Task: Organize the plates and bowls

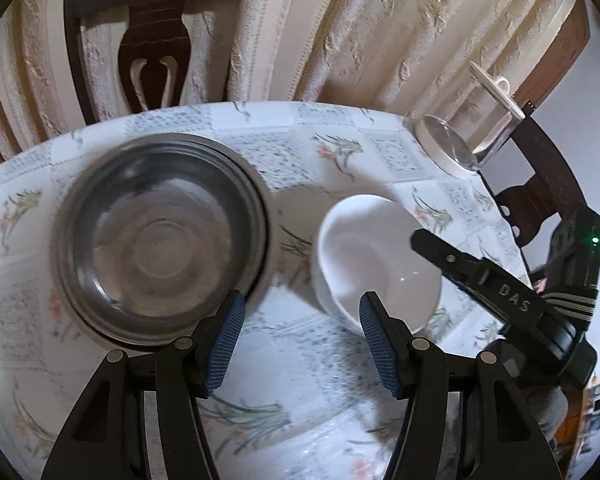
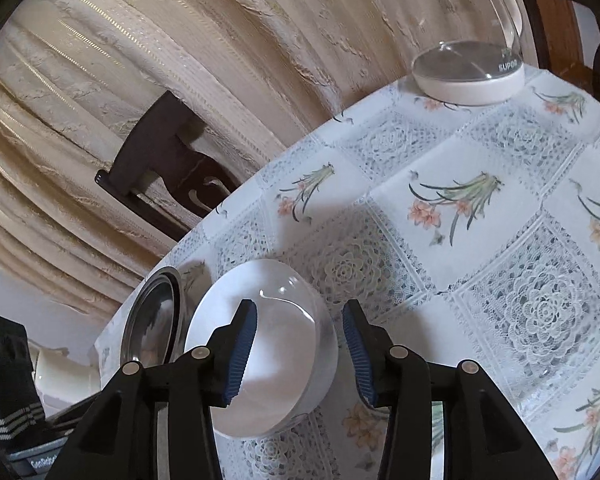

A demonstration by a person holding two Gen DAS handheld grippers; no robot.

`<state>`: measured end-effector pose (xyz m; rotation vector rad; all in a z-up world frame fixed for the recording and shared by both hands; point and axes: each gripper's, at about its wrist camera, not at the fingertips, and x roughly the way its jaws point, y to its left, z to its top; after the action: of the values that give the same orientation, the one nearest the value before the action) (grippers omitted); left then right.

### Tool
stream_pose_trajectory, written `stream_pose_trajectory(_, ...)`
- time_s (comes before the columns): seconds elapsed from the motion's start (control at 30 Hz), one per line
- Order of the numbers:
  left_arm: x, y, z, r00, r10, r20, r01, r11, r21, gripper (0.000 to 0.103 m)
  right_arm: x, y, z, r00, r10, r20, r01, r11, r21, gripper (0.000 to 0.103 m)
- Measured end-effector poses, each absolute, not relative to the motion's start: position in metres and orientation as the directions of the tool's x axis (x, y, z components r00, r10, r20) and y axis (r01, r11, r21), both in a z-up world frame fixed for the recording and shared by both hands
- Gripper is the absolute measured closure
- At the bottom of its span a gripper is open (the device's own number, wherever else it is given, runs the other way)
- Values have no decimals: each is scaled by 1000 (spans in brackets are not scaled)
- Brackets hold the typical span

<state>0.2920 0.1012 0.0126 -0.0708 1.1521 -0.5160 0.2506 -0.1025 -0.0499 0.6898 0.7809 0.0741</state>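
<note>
- Left gripper [image 1: 302,344]: I am seeing its blue-padded jaws standing wide apart with nothing between them, hovering over the counter [image 1: 340,152] between the two vessels.
- Right gripper [image 2: 298,354]: I am seeing its jaws spread apart and straddling the near wall of the white bowl [image 2: 268,340]; the left pad is sitting inside the rim, the right pad outside, and I cannot tell whether either pad is touching the wall.
- From the left wrist view, the right gripper [image 1: 424,240] is reaching in from the right over the white bowl [image 1: 376,256].
- White bowl is standing upright on the floral tablecloth, just beside the steel bowl [image 1: 160,236].
- Steel bowl [image 2: 152,316] is sitting to the left of the white one, near the counter's edge.
- Glass jug [image 2: 470,68] on a white base is standing at the far corner, well apart.
- Dark wooden chair [image 1: 148,32] and cream curtain [image 1: 340,20] are showing behind the counter.
</note>
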Motion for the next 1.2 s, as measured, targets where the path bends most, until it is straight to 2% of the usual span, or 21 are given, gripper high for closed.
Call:
stream_pose_trajectory(0.27, 292, 82, 8, 285, -451, -846, 363, 867, -340, 44, 253, -110, -58, 707, 336, -622, 192, 755, 626, 55)
stream_pose_trajectory(0.63, 302, 74, -7, 273, -453, -849, 341, 870, -355, 64, 256, -114, -70, 676, 368, -638, 196, 745, 637, 57)
stream_pose_trajectory(1.03, 301, 65, -19, 265, -443, -857, 361, 869, -338, 65, 255, -108, -73, 642, 402, -653, 178, 751, 636, 72)
stream_pose_trajectory(1.2, 300, 64, -18, 272, -442, -855, 363, 870, -335, 65, 255, -106, -72, 640, 395, -659, 181, 756, 628, 73)
